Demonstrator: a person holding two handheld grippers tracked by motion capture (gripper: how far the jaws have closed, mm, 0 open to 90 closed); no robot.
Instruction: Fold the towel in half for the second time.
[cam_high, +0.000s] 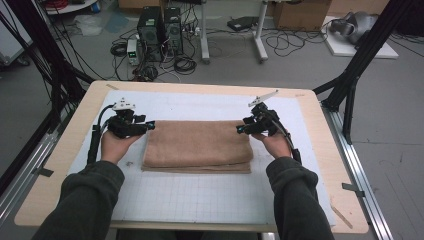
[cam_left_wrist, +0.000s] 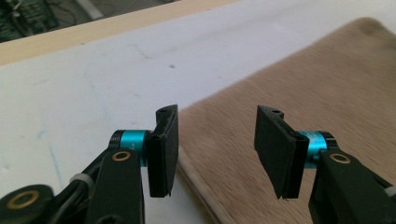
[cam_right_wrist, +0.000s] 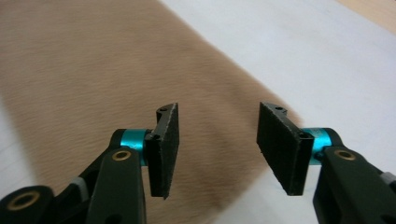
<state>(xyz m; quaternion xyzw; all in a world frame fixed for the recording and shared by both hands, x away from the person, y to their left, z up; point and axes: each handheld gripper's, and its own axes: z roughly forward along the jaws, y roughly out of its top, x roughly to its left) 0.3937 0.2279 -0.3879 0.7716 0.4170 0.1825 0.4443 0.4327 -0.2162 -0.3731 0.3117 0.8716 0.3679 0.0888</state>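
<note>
A folded brown towel (cam_high: 197, 146) lies flat mid-mat (cam_high: 200, 200). The left gripper (cam_high: 149, 126) hovers at its left end, the right gripper (cam_high: 241, 129) at its right end — both jaws parted, nothing between them.

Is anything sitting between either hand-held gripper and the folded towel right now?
Nothing visible. The left hand-held gripper and right hand-held gripper hang open at the brown towel's two short ends, with bare white mat around it and nothing lying on it.
</note>
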